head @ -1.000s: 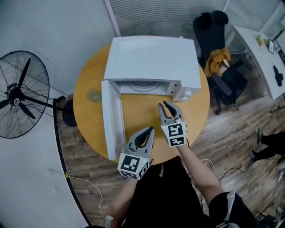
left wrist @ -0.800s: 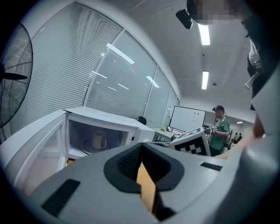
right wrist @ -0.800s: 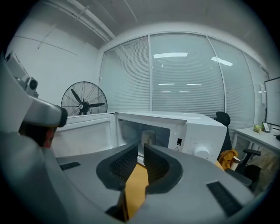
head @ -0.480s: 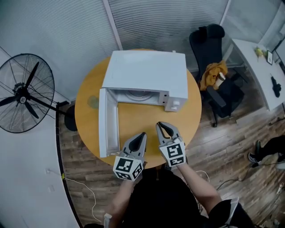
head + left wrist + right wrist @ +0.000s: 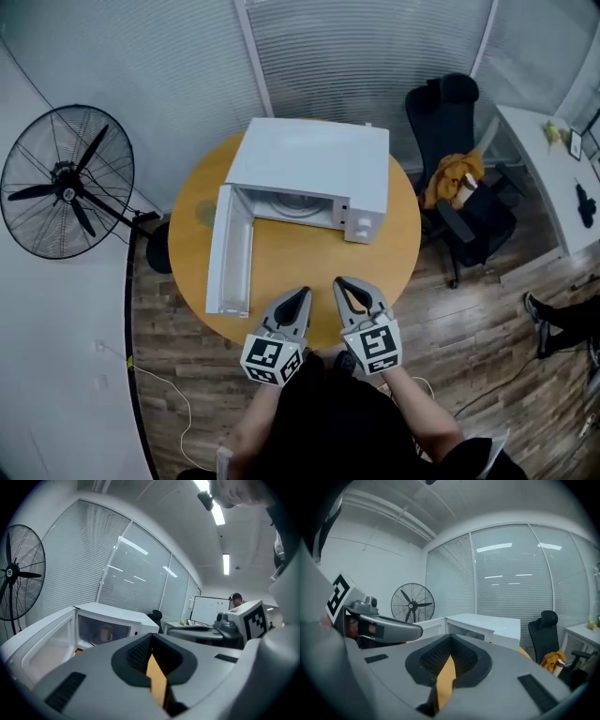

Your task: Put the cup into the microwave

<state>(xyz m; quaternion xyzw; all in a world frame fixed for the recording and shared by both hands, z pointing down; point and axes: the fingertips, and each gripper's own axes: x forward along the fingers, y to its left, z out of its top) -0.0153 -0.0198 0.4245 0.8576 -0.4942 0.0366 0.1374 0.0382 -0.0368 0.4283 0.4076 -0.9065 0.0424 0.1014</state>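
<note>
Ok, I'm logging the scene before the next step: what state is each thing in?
Microwave: door swung wide open.
Cup: inside the microwave.
Left gripper: shut, empty.
Right gripper: just closed shut, empty.
Fan: blades look still.

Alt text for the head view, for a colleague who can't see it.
A white microwave sits on a round yellow table, door swung open to the left. The left gripper and right gripper hang over the table's near edge, both shut and empty, the right's jaws just closed.

One microwave [image 5: 314, 159], one cup [image 5: 107, 633], one fan [image 5: 66, 183], one chair [image 5: 450, 122], one table [image 5: 291, 253] — two grippers [image 5: 302, 294] [image 5: 344, 281].
</note>
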